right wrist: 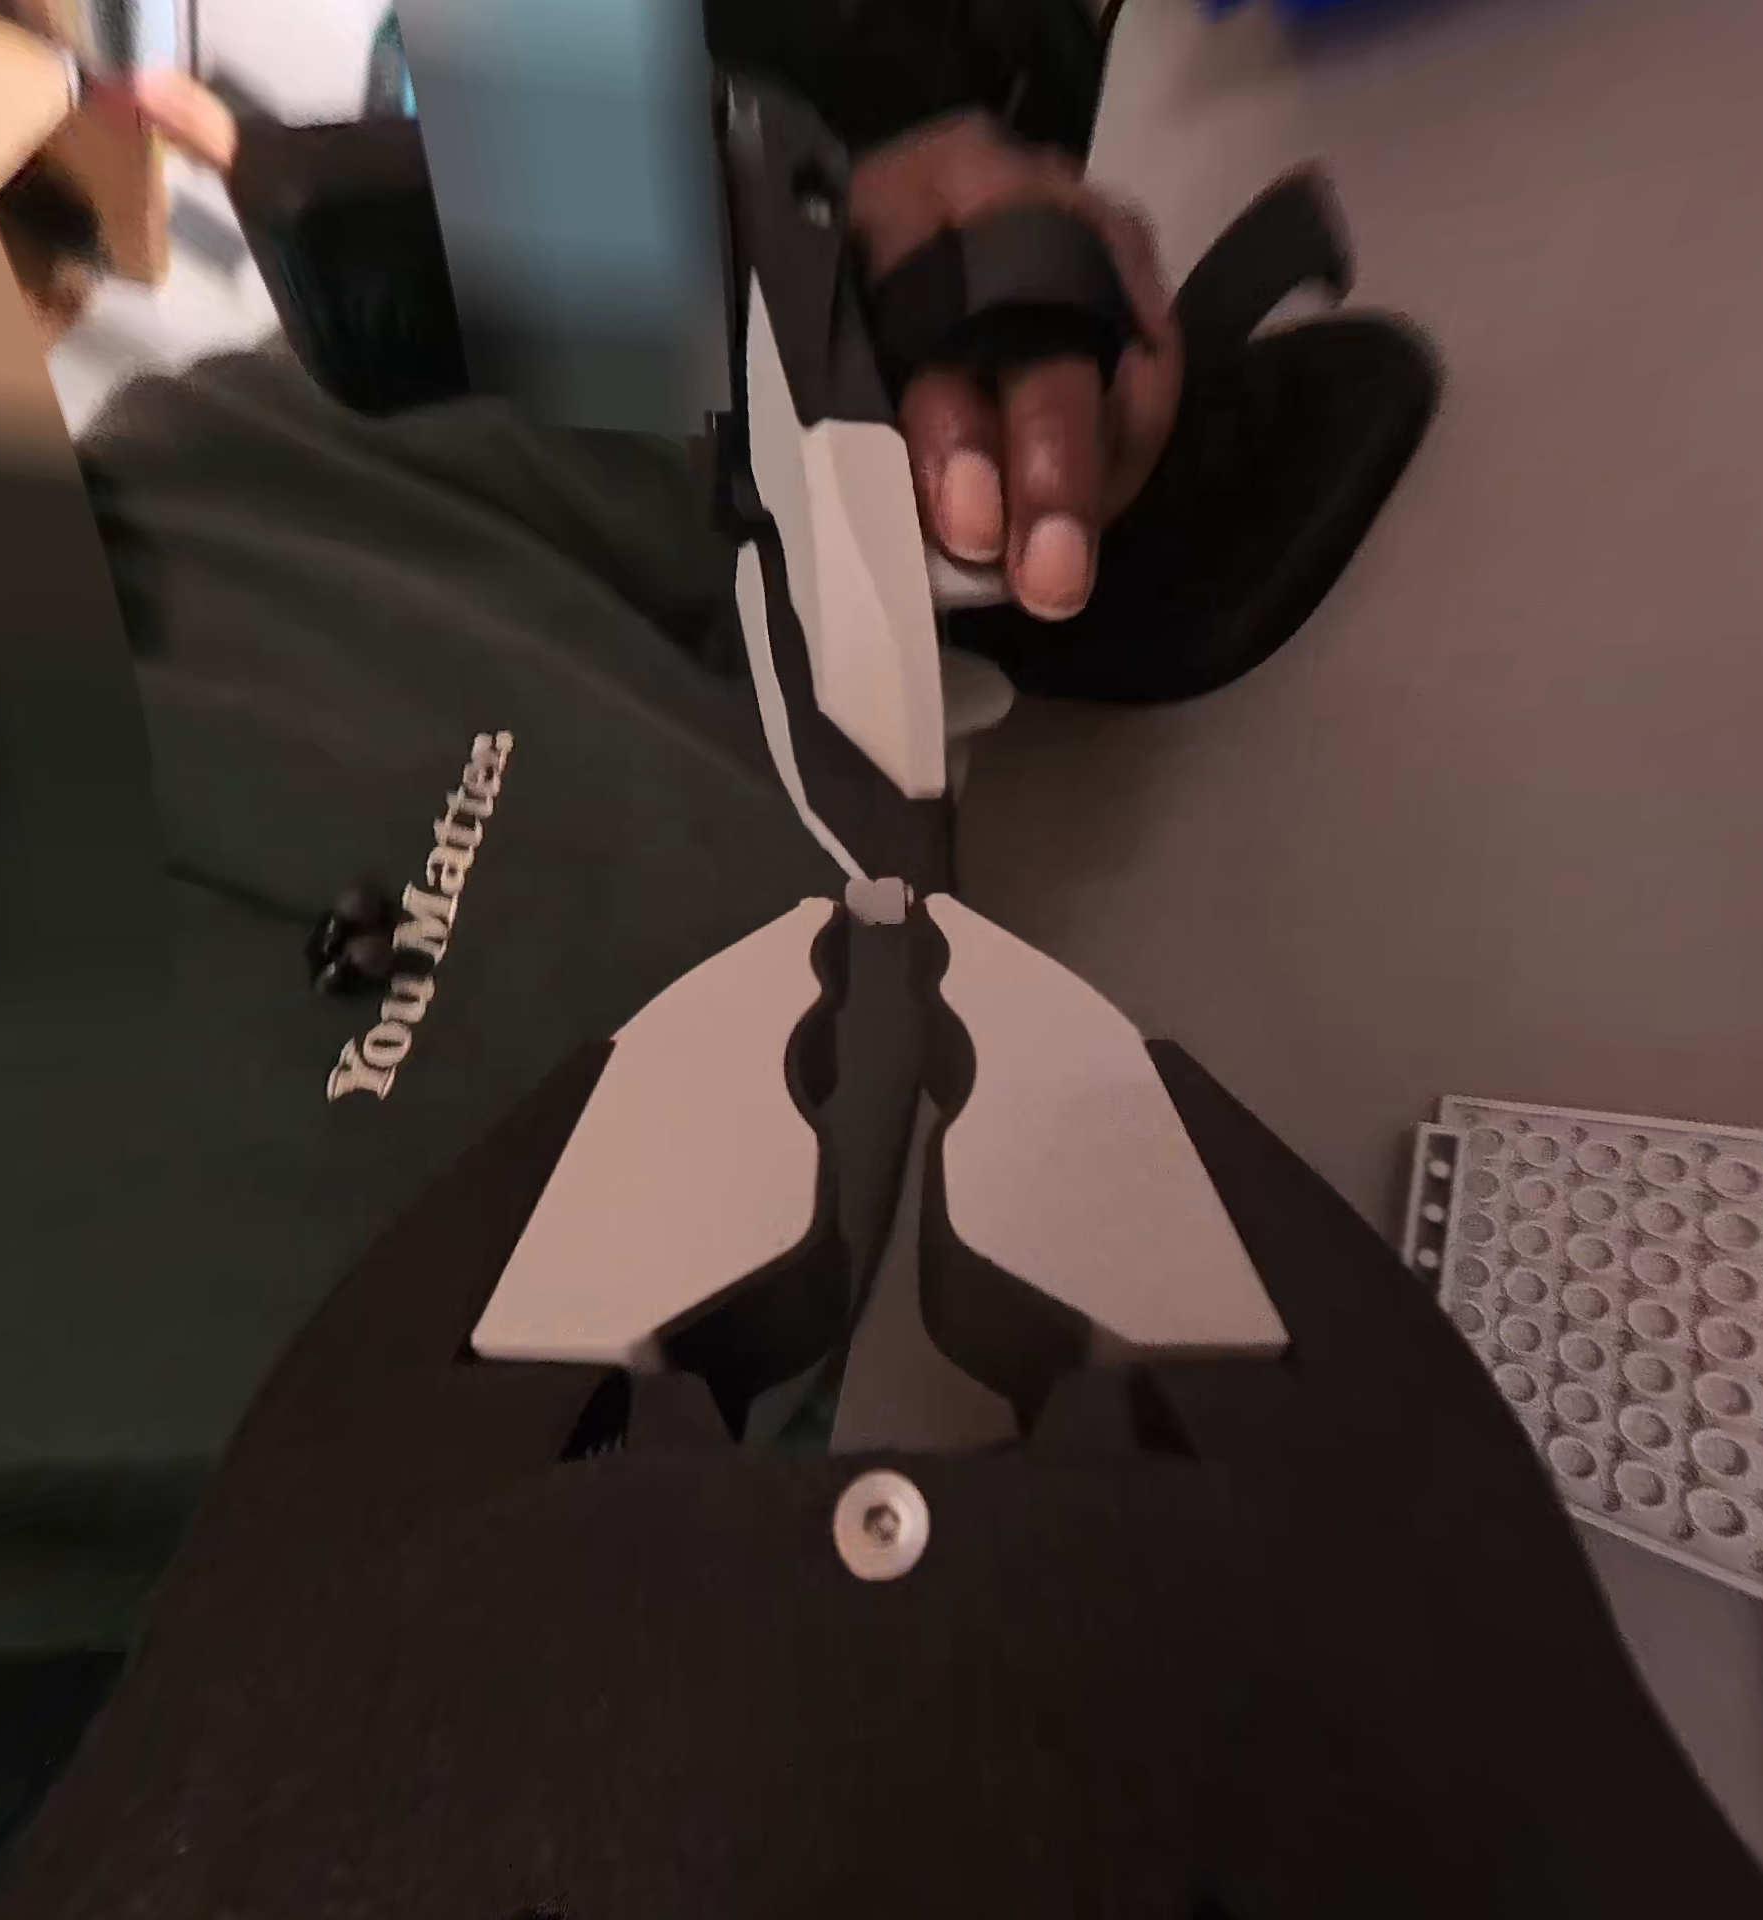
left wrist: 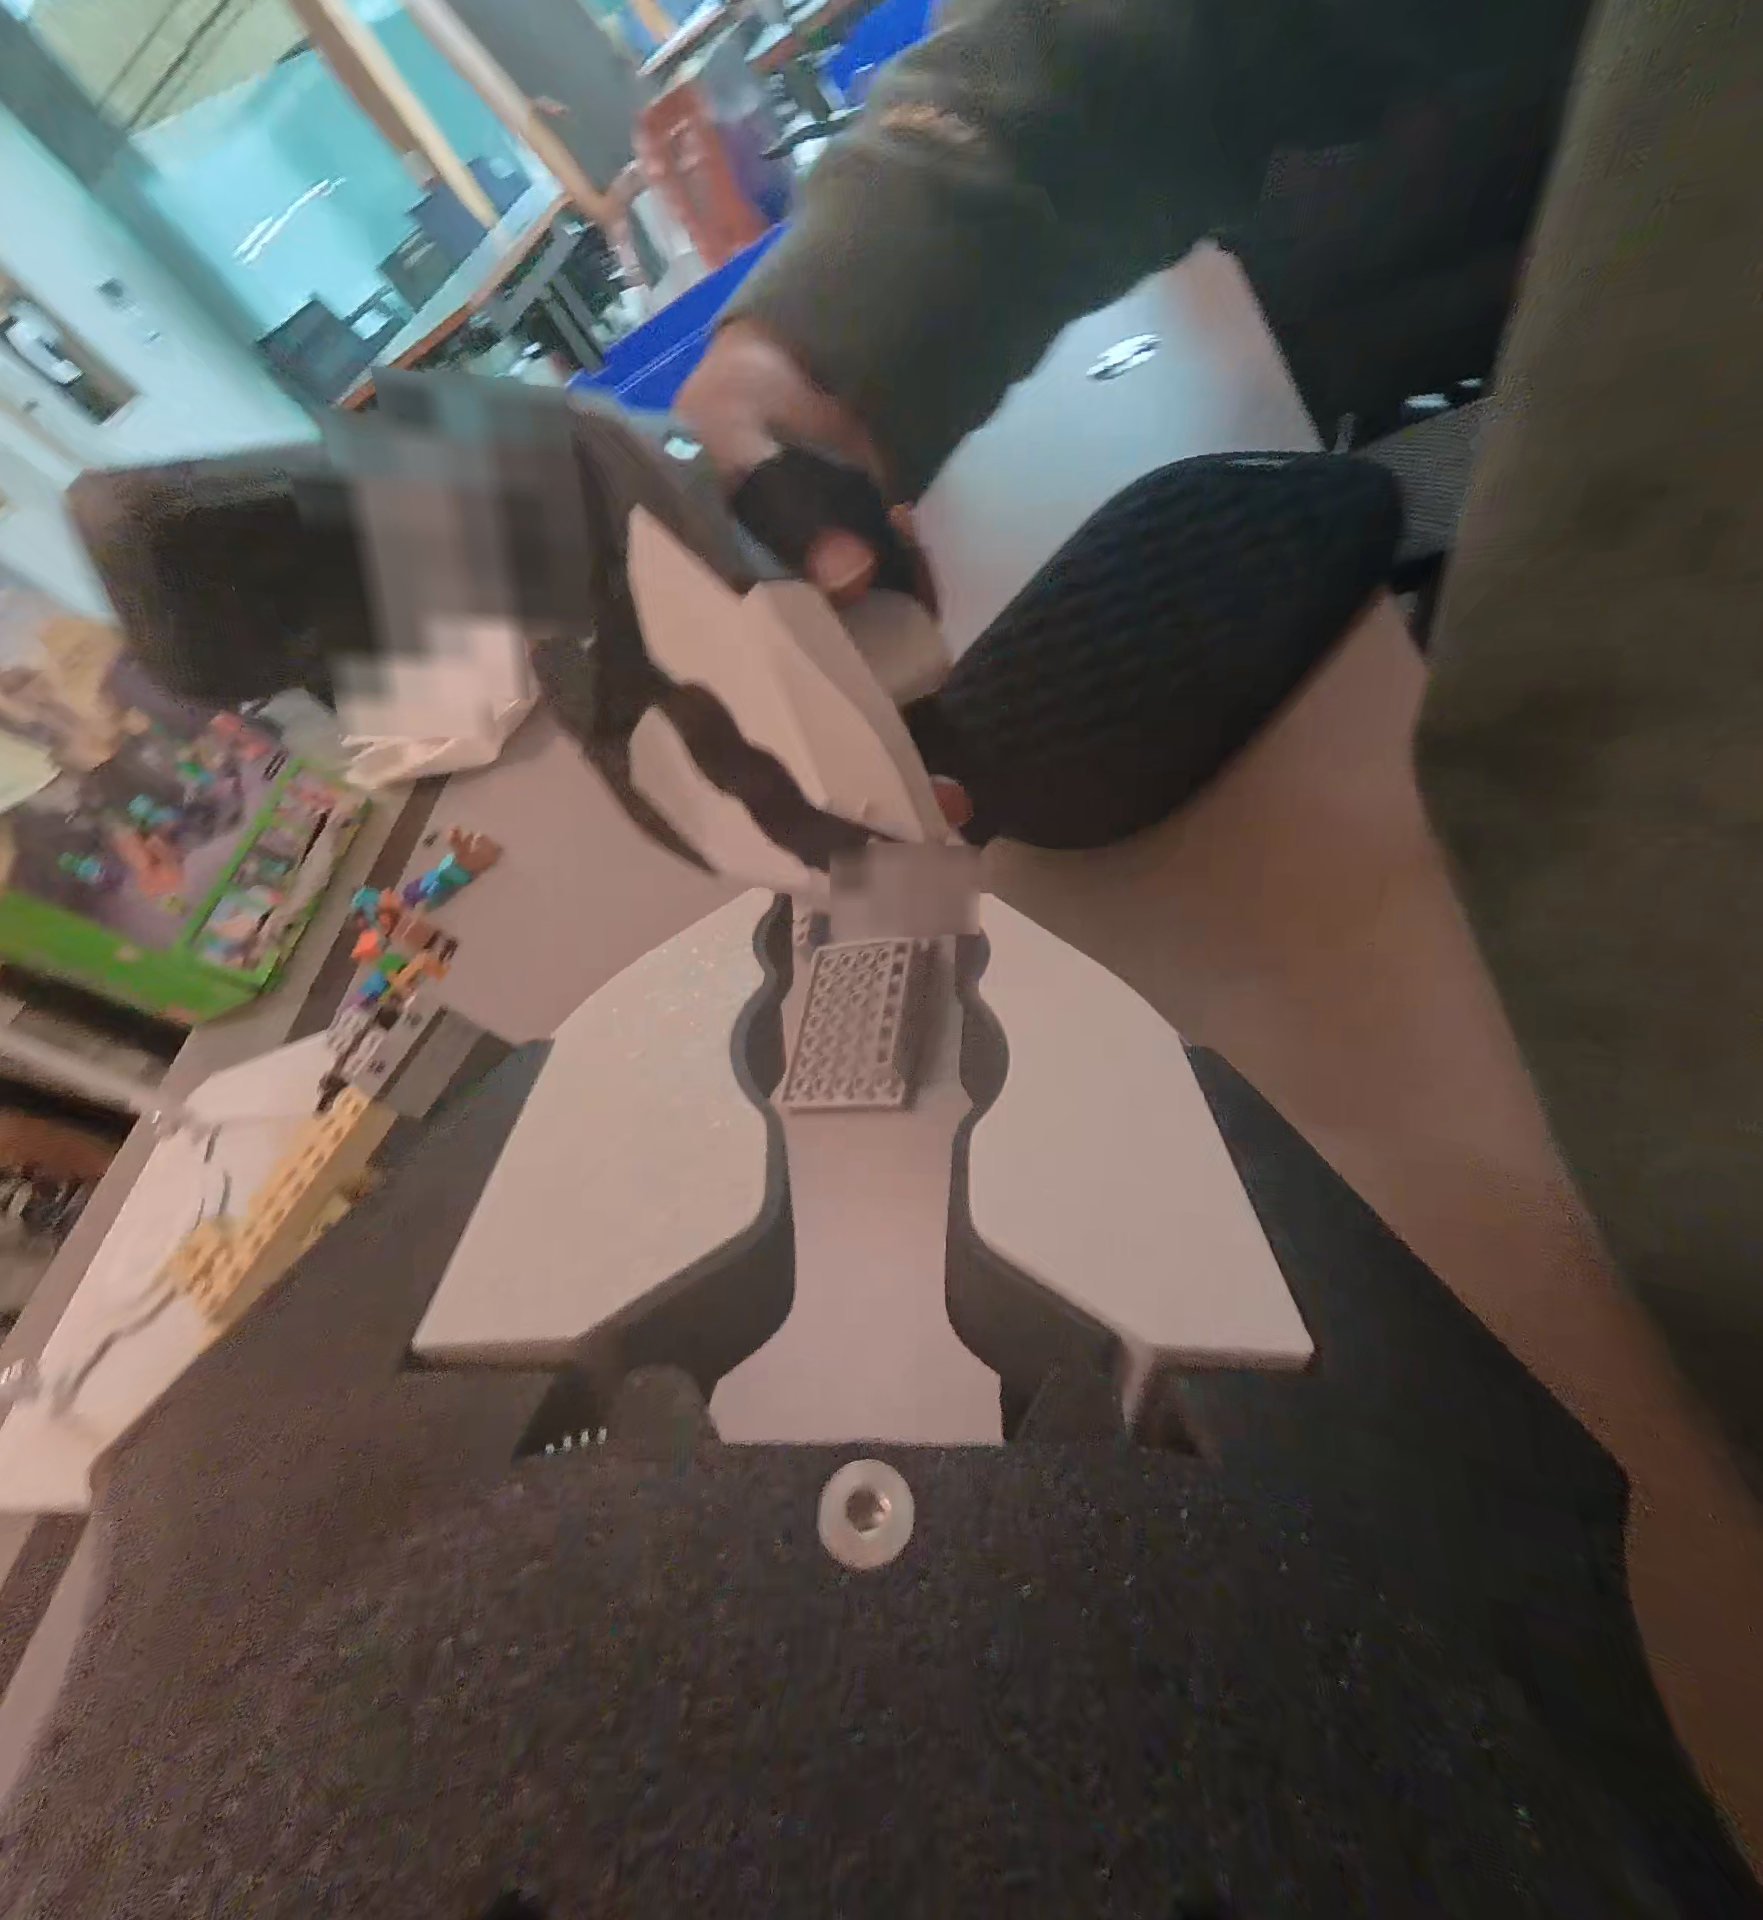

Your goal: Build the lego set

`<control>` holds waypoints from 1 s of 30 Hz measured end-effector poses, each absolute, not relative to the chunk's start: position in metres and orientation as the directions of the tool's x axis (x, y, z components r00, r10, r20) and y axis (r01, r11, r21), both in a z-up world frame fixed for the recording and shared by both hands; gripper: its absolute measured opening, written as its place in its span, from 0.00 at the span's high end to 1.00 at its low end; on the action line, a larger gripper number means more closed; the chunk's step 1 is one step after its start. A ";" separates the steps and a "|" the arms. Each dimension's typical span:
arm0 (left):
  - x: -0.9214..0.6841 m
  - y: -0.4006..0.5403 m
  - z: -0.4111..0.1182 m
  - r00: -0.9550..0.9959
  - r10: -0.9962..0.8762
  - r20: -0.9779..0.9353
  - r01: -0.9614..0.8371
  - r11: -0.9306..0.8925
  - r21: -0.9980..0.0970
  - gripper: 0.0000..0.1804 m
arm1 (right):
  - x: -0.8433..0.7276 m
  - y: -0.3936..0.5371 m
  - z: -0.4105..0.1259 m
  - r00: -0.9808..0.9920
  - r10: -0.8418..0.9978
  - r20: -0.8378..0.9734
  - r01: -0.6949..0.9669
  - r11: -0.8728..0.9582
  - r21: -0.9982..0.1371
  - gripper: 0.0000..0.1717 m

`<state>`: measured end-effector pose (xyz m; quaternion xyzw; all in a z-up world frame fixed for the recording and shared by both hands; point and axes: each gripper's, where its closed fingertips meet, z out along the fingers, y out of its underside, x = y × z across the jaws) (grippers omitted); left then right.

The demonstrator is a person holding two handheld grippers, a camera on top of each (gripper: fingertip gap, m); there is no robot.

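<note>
Left wrist view: the left hand-held gripper (left wrist: 882, 914) stands part open with nothing pressed by its pads. A grey studded plate (left wrist: 856, 1029) shows in the gap, clear of both. Loose coloured bricks (left wrist: 409, 935) lie on the table (left wrist: 1220, 935).

Right wrist view: the right hand-held gripper (right wrist: 879, 904) pinches a small pale brick (right wrist: 877, 900) at its very tips, the left gripper's tips just beside it. So shallow a pinch could let the brick twist out.

The grey plate (right wrist: 1625, 1340) is studded moulded plastic, matt, lying on a smooth, dull worktop (right wrist: 1428, 883). Both tongs have smooth pale plastic fingers (left wrist: 638, 1164) set in a grainy black body – with one shiny metal screw (right wrist: 880, 1525). The sweatshirt (right wrist: 233, 675) is soft dark-green cloth.
</note>
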<state>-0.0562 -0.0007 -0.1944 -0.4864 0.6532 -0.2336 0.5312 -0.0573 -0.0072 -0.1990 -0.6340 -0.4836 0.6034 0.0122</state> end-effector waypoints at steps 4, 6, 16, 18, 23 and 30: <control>-0.053 -0.016 -0.192 -0.096 -0.853 -0.513 -0.374 0.509 -0.775 0.85 | -0.057 -0.022 -0.205 -0.264 0.591 -0.762 0.722 -0.403 -0.563 0.94; -0.053 -0.021 -0.193 -0.139 -0.841 -0.523 -0.376 0.533 -0.758 0.87 | -0.058 -0.026 -0.203 -0.295 0.571 -0.766 0.738 -0.373 -0.562 0.94; -0.053 -0.023 -0.195 -0.126 -0.839 -0.530 -0.379 0.534 -0.756 0.87 | -0.060 -0.026 -0.199 -0.312 0.506 -0.804 0.721 -0.425 -0.547 0.94; -0.052 -0.023 -0.195 -0.115 -0.841 -0.528 -0.380 0.528 -0.759 0.87 | -0.060 -0.025 -0.198 -0.311 0.505 -0.805 0.718 -0.431 -0.547 0.94; -0.049 -0.023 -0.197 -0.119 -0.845 -0.521 -0.386 0.523 -0.760 0.91 | -0.060 -0.027 -0.196 -0.319 0.499 -0.805 0.719 -0.426 -0.549 0.94; -0.054 -0.004 -0.192 -0.008 -0.913 -0.408 -0.325 0.388 -0.862 0.91 | -0.051 -0.003 -0.195 -0.310 0.685 -0.659 0.618 -0.382 -0.687 0.90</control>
